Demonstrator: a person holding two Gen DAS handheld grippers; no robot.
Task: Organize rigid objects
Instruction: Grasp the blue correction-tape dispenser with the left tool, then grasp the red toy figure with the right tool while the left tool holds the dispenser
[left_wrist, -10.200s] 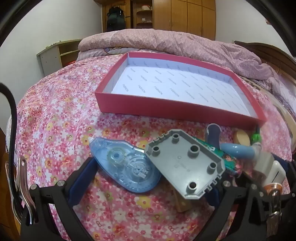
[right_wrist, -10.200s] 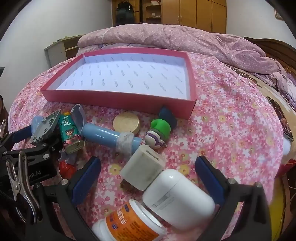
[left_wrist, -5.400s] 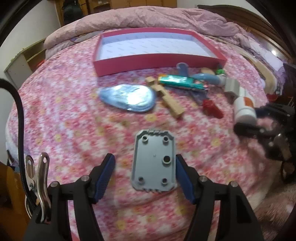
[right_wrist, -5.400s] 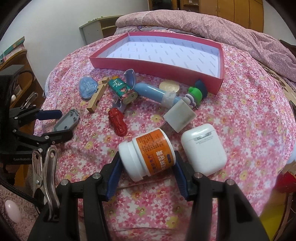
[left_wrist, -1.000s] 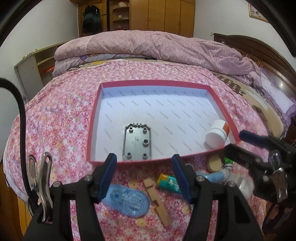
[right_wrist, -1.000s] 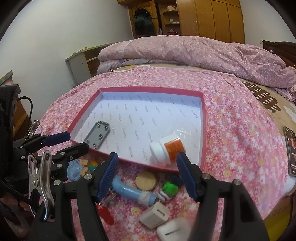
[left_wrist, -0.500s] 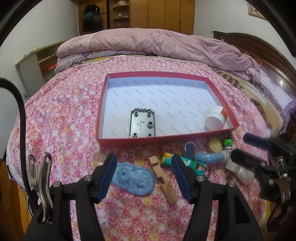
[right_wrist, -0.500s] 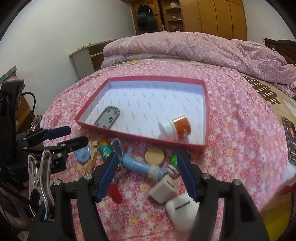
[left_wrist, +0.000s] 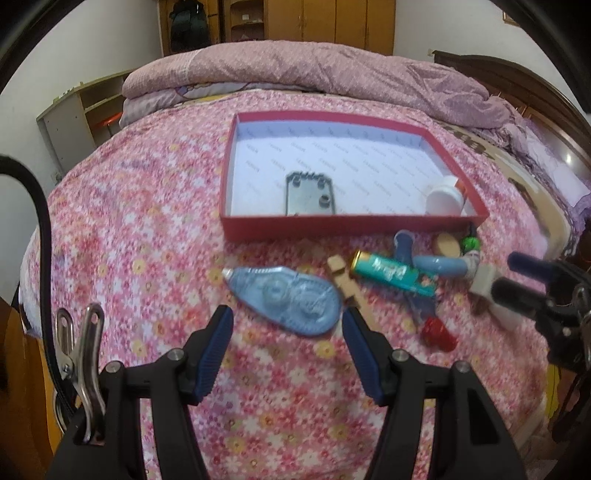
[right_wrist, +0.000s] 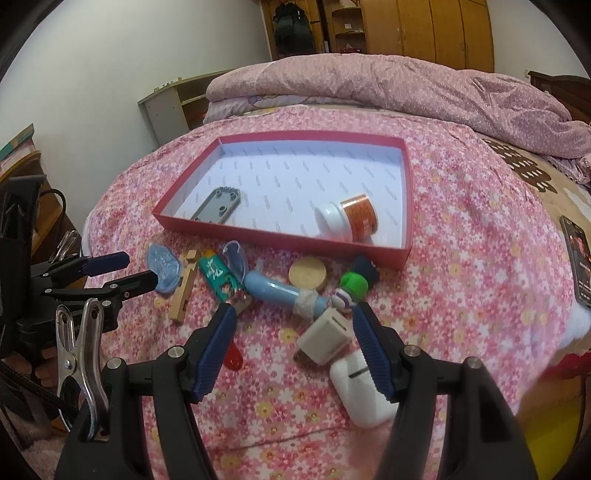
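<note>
Nearest the left wrist camera, the left gripper (left_wrist: 288, 321) hangs over the flowered pink bedspread (left_wrist: 147, 229) with its ribbed blue pads apart and nothing between them; just beyond its tips lies a translucent blue correction-tape dispenser (left_wrist: 286, 299), teardrop-shaped and smooth. The right gripper (right_wrist: 293, 321) likewise stands apart and empty above a blocky white charger plug (right_wrist: 325, 339) and a glossy white earbud case (right_wrist: 364, 387), which lie touching, the case partly behind the right finger. Between the grippers and the tray runs a loose clutter: a small red piece (left_wrist: 437, 332), a pale wooden clothespin (right_wrist: 184, 290), a teal printed tube (left_wrist: 391, 273), a light blue cylinder (right_wrist: 279, 291) with tape around one end, a round wooden disc (right_wrist: 307, 273) and a green-capped toy figure (right_wrist: 351, 290) just beside the tray's near wall. Farther on, the shallow red cardboard tray (right_wrist: 280, 236), lined in printed white paper, holds a flat grey plastic plate (right_wrist: 219, 208) with round bosses near its left front corner and a white bottle with an orange label (right_wrist: 351, 219) lying on its side toward the right. Behind it a rumpled mauve quilt (right_wrist: 388, 88) is heaped.
</note>
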